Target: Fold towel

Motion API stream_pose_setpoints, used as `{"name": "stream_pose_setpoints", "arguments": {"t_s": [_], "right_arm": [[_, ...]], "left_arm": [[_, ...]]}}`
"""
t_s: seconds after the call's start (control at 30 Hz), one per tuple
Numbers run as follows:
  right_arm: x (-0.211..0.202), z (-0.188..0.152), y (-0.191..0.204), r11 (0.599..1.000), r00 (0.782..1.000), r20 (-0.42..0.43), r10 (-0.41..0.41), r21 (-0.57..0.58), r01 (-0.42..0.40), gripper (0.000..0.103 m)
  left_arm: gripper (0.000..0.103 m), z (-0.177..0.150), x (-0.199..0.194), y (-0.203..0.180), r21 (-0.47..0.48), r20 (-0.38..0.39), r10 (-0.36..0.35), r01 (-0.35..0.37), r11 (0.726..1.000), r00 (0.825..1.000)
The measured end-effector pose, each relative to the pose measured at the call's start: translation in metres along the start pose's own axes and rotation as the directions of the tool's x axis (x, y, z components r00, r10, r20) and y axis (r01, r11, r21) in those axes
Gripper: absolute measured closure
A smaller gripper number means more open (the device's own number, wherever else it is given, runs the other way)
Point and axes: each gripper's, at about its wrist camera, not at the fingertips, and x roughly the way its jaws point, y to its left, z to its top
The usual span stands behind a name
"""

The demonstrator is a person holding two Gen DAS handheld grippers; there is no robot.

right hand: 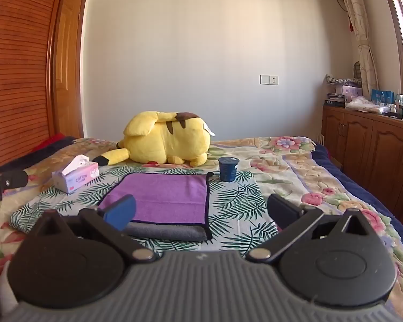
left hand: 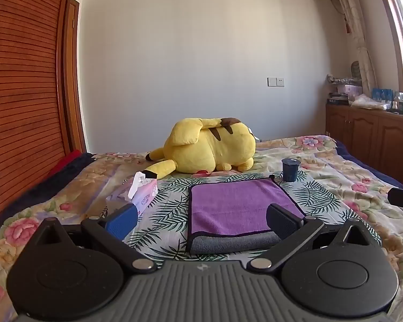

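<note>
A purple towel (left hand: 233, 204) with a dark border lies flat on a leaf-print cloth (left hand: 169, 209) on the bed, its grey underside rolled over along the near edge (left hand: 233, 242). My left gripper (left hand: 201, 221) is open and empty, just short of the towel's near edge. In the right wrist view the towel (right hand: 166, 196) lies ahead and to the left. My right gripper (right hand: 201, 213) is open and empty near the towel's near right corner. Each gripper shows at the edge of the other's view.
A yellow plush toy (left hand: 209, 145) lies behind the towel. A pink tissue box (left hand: 137, 196) stands to the left, a dark blue cup (left hand: 290, 170) at the far right corner. A wooden cabinet (right hand: 368, 145) runs along the right of the bed.
</note>
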Motion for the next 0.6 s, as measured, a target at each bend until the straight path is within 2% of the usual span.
{"name": "stream_pose_setpoints", "arguments": {"t_s": [0.6], "right_arm": [[0.0,0.0003,-0.0001,1.0,1.0,0.0,0.0,-0.001,0.0,0.0]], "left_arm": [[0.016,-0.0001,-0.0002,-0.0001,0.003,0.002,0.0,0.0,1.0,1.0]]}}
